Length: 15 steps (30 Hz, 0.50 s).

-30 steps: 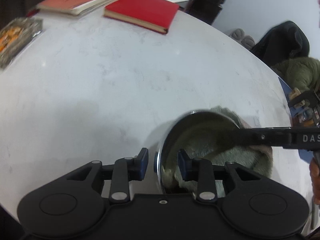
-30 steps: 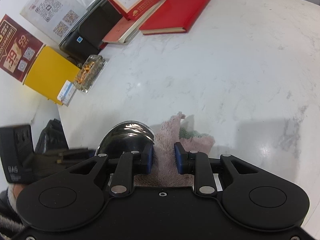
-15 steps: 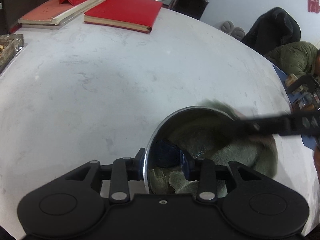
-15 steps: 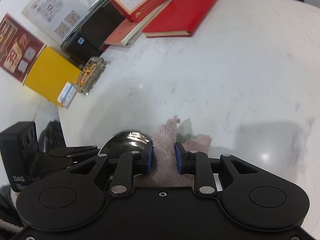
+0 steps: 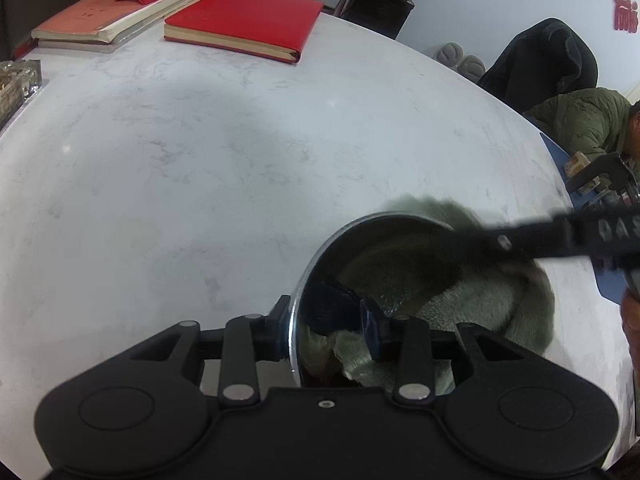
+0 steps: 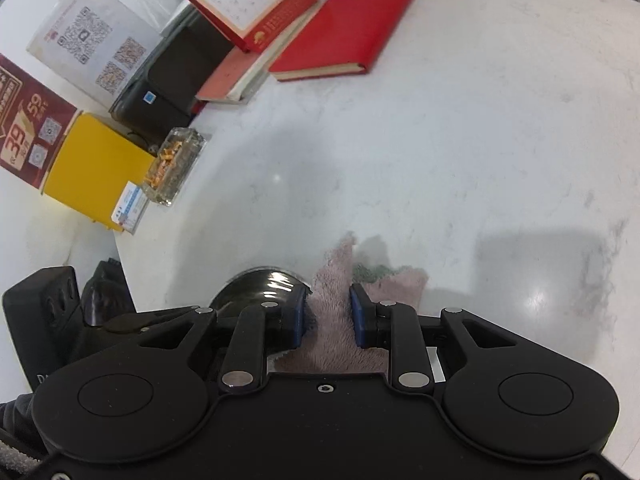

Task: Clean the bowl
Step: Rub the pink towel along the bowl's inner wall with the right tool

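Left wrist view: my left gripper (image 5: 326, 326) straddles the steel bowl's (image 5: 320, 256) rim, one finger outside, one inside; whether the pads pinch I cannot tell. A slack hold could let the bowl skid across the white marble table (image 5: 200, 160) under the blurred right gripper (image 5: 472, 240). A red notebook (image 5: 244, 20) lies far beyond.

Right wrist view: my right gripper (image 6: 328, 316) stays clenched on the pink-green cloth (image 6: 332, 280), the bowl just left of its fingers; the loose corner may snag.
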Tool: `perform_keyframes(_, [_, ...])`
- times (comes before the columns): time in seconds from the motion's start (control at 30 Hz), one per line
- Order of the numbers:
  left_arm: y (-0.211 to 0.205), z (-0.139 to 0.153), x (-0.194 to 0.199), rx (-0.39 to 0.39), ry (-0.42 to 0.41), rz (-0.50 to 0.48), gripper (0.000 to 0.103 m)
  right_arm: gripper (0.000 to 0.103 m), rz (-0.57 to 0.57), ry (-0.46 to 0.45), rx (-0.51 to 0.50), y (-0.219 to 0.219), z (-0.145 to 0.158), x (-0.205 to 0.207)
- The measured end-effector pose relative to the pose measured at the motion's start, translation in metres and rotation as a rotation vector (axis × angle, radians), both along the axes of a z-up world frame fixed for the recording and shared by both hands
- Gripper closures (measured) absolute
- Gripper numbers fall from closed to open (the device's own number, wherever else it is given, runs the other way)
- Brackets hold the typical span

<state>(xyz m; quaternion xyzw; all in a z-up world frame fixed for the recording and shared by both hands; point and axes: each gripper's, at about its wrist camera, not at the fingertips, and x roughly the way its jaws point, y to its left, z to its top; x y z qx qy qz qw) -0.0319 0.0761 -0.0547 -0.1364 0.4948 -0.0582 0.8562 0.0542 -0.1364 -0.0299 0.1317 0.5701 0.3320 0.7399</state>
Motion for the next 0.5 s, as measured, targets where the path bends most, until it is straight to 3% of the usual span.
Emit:
perform_keyframes(0.13, [-0.001, 0.0, 0.0, 0.0, -0.005, -0.002, 0.068, 0.079, -0.032, 0.106, 0.026, -0.025, -0.006, -0.022])
perform_keyframes(0.4, [-0.003, 0.0, 0.003, 0.016, -0.001, -0.021, 0.067, 0.079, -0.03, -0.001, 0.038, -0.002, -0.001, 0.002])
perform_keyframes(0.5, [-0.003, -0.001, 0.003, 0.012, -0.003, -0.016, 0.066, 0.079, -0.049, 0.036, 0.026, -0.014, -0.006, -0.015])
